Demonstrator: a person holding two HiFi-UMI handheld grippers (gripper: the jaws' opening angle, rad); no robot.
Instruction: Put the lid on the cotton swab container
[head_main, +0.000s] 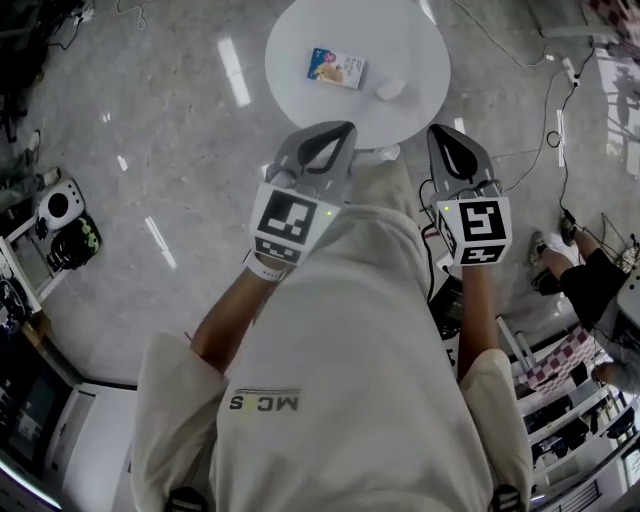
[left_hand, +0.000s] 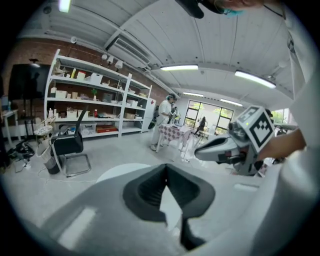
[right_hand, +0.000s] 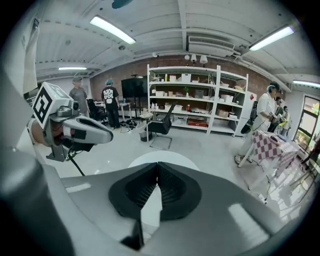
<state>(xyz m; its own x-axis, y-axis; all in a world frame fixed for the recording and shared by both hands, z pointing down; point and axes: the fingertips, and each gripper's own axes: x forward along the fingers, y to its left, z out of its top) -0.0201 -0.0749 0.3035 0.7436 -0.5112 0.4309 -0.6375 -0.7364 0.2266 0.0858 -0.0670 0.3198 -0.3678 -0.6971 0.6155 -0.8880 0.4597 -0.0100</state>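
Observation:
A round white table (head_main: 295, 40) stands ahead of me on the grey floor. On it lie a small flat box with a blue and white print (head_main: 337, 68) and a small white object (head_main: 390, 89), too small to identify. Another small white thing (head_main: 386, 153) shows at the table's near edge. My left gripper (head_main: 345, 128) and right gripper (head_main: 440, 131) are held close to my body, short of the table. Both are shut with the jaw tips touching and nothing between them. The left gripper (left_hand: 166, 167) and right gripper (right_hand: 158, 165) point over the table top (right_hand: 145, 159).
White shelving (right_hand: 192, 97) with boxes lines the brick back wall, with a black chair (left_hand: 67, 145) in front. People stand around a checkered table (right_hand: 272, 142). Cables (head_main: 545, 130) run over the floor at right, near a seated person's legs (head_main: 585, 275).

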